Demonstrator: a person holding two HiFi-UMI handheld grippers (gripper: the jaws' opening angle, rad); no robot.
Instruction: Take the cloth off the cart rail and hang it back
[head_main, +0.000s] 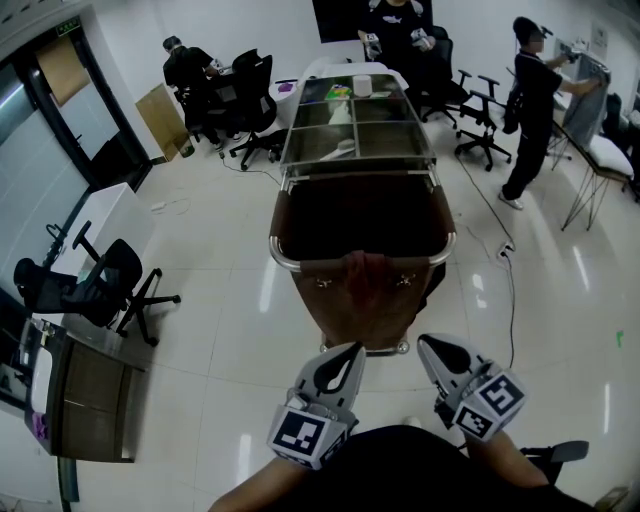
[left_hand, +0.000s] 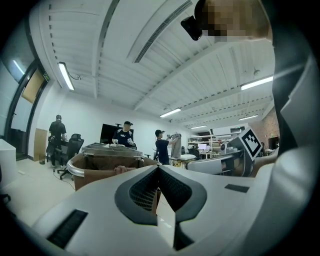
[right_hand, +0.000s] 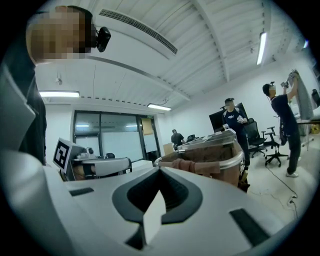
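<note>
Cloth (head_main: 368, 278), reddish-brown and bunched, hung draped over the middle of the near rail (head_main: 290, 262) of the cart (head_main: 350, 120), its tail falling down the front of the brown bag (head_main: 325, 300). We held both tools low and close to our body, well short of the cart. The left hand-held gripper (head_main: 342, 362) had its jaws pressed together on nothing, and the right hand-held gripper (head_main: 438, 356) likewise stood closed and empty. Hanging so, the cloth fitted both a moment ahead of lifting and one after rehanging. We judged the risk to lie in the smooth, rounded rail: a pinch on one fold alone, or an uneven drape, could let the cloth slide into the bag or onto the floor (head_main: 230, 300).
</note>
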